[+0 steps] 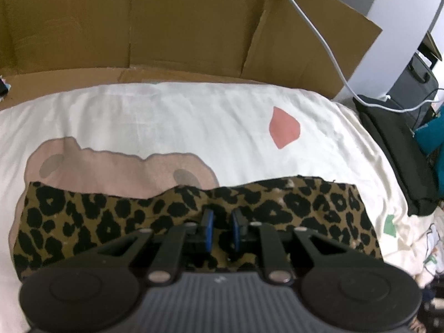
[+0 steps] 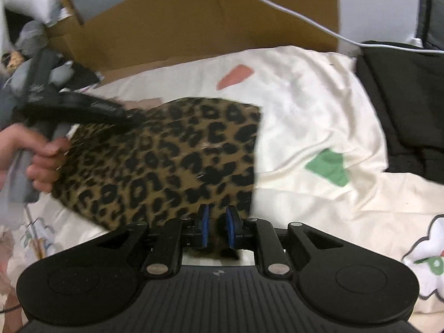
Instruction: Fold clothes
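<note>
1. The left tool (image 1: 222, 229) points down over the leopard-print garment (image 1: 116, 216); its jaws stand narrowly apart, and whether they pinch cloth I cannot tell.
2. The garment lies folded on the bed (image 1: 180, 116), near its front edge.
3. The right tool (image 2: 217, 226) sits at the garment's near edge, jaws slightly apart, fabric between them; grip unclear.

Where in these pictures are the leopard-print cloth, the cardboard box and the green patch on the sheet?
leopard-print cloth (image 2: 172, 155): right wrist view, middle of the fabric.
cardboard box (image 1: 180, 27): left wrist view, its inner back wall.
green patch (image 2: 330, 168): right wrist view, centre of the patch.
</note>
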A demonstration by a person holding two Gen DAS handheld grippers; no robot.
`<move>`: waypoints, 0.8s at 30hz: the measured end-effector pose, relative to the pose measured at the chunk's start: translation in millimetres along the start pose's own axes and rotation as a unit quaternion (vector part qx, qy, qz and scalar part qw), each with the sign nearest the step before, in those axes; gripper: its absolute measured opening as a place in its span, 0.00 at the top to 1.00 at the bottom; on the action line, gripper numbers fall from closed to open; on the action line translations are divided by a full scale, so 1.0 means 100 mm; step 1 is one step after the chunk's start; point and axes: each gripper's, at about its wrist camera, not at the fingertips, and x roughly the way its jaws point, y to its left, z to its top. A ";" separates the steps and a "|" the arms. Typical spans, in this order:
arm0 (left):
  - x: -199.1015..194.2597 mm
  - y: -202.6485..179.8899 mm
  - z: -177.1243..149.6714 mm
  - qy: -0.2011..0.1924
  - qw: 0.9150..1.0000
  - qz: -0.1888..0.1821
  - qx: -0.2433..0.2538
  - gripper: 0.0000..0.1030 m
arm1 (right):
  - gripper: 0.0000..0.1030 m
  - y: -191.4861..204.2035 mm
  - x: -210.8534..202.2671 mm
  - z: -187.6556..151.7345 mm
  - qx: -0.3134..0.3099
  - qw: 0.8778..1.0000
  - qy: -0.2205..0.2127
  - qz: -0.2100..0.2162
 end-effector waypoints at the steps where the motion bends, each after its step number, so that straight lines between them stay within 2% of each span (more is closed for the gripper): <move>1: 0.00 -0.01 0.00 -0.001 1.000 0.002 0.002 0.84 | 0.74 0.03 0.03 -0.03 -0.006 1.000 0.007 0.004; 5: 0.01 -0.05 0.00 -0.002 1.000 0.010 0.011 0.84 | 0.70 0.07 0.18 -0.15 -0.033 0.999 0.032 0.003; 11: 0.01 -0.06 0.00 -0.002 1.000 0.013 0.016 0.84 | 0.70 0.03 0.24 -0.16 -0.025 0.999 0.032 0.001; 15: -0.05 -0.09 0.01 -0.010 1.000 0.026 -0.015 0.84 | 0.70 0.09 0.25 -0.18 -0.028 0.999 0.028 -0.014; 20: -0.32 -0.21 0.10 -0.038 0.998 0.040 0.005 0.85 | 0.70 0.03 0.27 -0.17 -0.003 1.000 0.029 -0.006; 24: -0.61 -0.33 0.00 -0.049 0.998 0.030 0.008 0.85 | 0.70 0.02 0.28 -0.17 0.004 1.000 0.028 -0.004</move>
